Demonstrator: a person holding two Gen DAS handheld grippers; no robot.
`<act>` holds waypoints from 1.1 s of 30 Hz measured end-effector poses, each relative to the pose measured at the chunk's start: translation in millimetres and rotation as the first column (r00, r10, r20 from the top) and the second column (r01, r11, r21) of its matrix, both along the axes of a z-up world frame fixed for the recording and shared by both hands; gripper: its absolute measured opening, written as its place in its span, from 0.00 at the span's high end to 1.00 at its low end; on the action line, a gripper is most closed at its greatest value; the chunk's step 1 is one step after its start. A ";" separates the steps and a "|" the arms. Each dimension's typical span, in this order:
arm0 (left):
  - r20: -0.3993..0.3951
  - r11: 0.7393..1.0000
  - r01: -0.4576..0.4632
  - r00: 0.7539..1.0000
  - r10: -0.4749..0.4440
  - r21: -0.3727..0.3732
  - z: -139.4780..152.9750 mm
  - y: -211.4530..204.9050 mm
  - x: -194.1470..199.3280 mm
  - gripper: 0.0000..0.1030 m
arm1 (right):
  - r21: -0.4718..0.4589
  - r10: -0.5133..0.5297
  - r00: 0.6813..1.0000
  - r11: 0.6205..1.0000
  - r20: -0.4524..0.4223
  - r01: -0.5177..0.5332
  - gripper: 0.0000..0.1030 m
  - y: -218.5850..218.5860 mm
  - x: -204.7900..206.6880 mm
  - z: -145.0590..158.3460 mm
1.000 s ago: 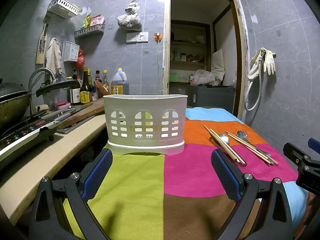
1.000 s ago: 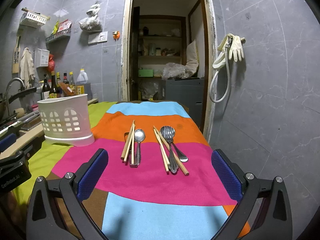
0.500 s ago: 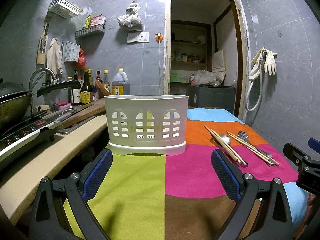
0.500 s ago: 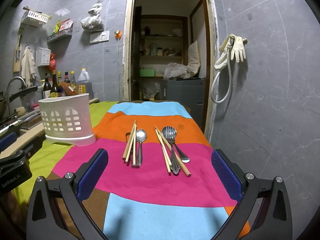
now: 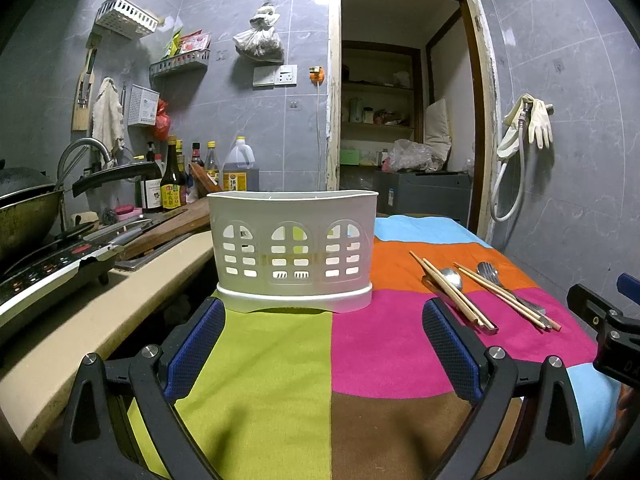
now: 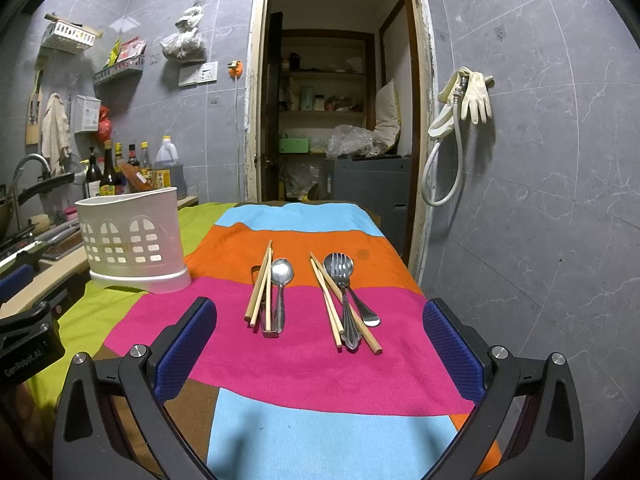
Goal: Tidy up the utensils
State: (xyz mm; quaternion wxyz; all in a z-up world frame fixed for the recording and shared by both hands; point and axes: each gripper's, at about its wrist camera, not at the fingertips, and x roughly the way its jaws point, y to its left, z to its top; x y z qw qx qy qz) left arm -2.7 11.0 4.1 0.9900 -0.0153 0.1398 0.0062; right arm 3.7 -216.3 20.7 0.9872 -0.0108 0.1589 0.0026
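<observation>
We see a white perforated plastic caddy (image 5: 294, 251) upright on the striped multicoloured cloth (image 6: 320, 360); wooden chopsticks (image 6: 260, 290) and steel spoons (image 6: 281, 280) lie in two bundles beside it. Our left gripper (image 5: 326, 354) and right gripper (image 6: 320, 354) hover spread, empty.

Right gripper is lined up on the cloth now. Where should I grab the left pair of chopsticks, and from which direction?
Judging by their pose, take the left pair of chopsticks at the near ends, coming from above with the open right gripper closing across them. They lie flat and lengthwise on the striped cloth, close beside the spoon, so gripping mid-length would likely catch it too.
</observation>
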 end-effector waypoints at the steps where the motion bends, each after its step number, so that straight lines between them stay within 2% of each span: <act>1: 0.000 1.000 0.000 1.000 0.000 0.000 0.4 0.4 0.1 0.06 | 0.000 0.000 1.000 1.000 0.001 0.000 0.00 0.0 0.1 -0.1; 33: -0.007 1.000 0.001 1.000 -0.001 0.003 -3.2 2.1 4.9 0.06 | 0.003 0.002 1.000 1.000 -0.006 -0.002 0.00 4.8 3.2 -5.2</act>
